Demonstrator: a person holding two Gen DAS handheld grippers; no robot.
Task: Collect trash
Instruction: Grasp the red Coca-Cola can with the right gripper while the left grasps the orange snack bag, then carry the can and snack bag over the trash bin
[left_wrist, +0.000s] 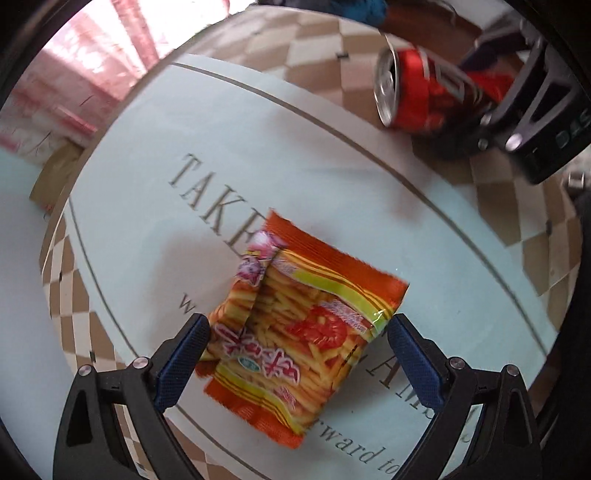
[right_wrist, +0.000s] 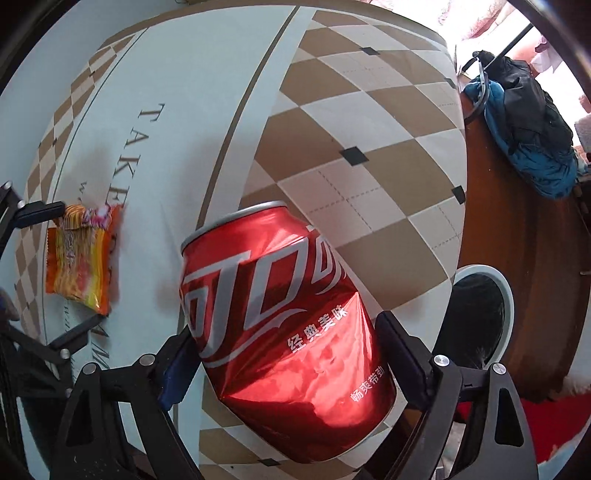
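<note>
- Blue-padded fingers of the left gripper (left_wrist: 298, 334) stand wide apart astride the snack wrapper (left_wrist: 295, 328), which lies flat on the table (left_wrist: 147, 155); thin, slick foil could slide out as they close
- Right gripper (right_wrist: 284, 354) clamps the dented red can (right_wrist: 284, 332), held tilted; the crumpled wall may slip, probably near the bin (right_wrist: 480, 325)
</note>
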